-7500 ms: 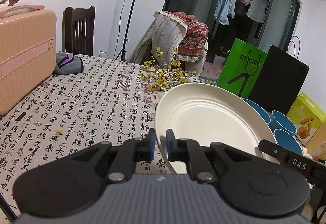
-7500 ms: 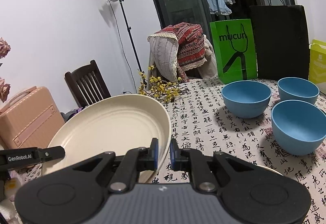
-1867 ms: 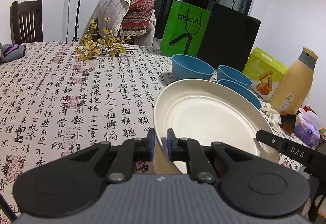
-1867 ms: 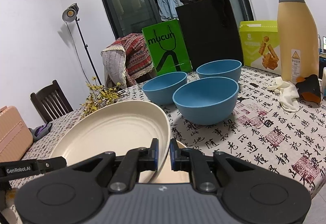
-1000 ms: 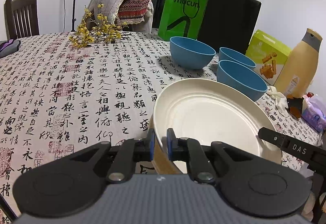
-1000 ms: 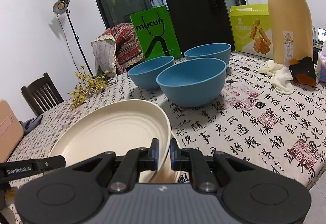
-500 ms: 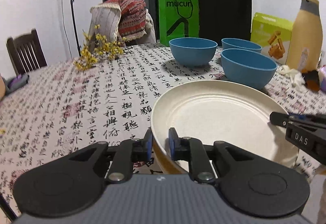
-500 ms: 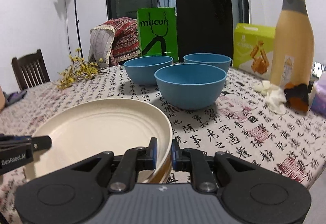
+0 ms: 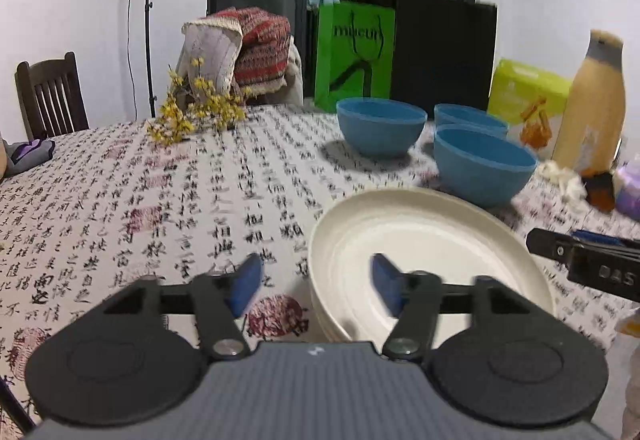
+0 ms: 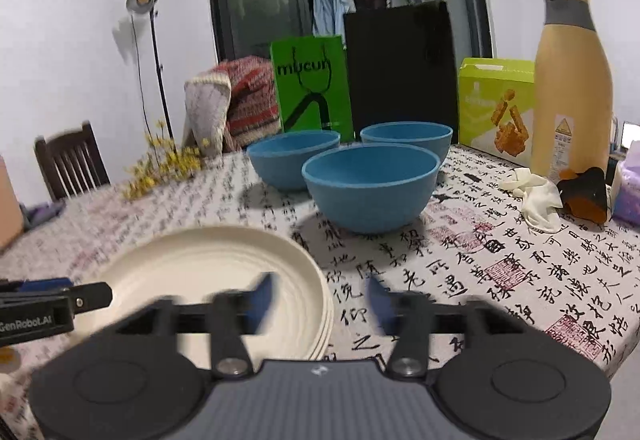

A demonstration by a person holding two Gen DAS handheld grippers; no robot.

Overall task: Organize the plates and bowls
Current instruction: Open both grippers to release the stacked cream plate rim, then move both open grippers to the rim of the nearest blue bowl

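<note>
A cream plate (image 9: 424, 240) lies flat on top of a low stack of like plates (image 10: 208, 272) on the printed tablecloth. My left gripper (image 9: 316, 284) straddles the plate's left rim; its jaws are opening, pads clear of the rim. My right gripper (image 10: 320, 298) straddles the right rim in the same way, jaws opening, blurred. Each wrist view catches the other gripper's tip at its edge. Three blue bowls (image 10: 370, 185) (image 10: 294, 157) (image 10: 406, 137) stand apart just behind the plates; in the left wrist view the nearest bowl (image 9: 484, 163) is at the right.
Behind the bowls stand a green paper bag (image 10: 310, 87), a black bag (image 10: 400, 67), a green snack box (image 10: 496, 103) and a tall tan bottle (image 10: 572, 87). A white glove (image 10: 536, 199) lies by the bottle. Yellow flowers (image 9: 192, 115) and a chair (image 9: 52, 95) are at far left.
Both grippers were shut on opposite rims of the cream plate; now both have opened wide and the plate rests flat on the stack.
</note>
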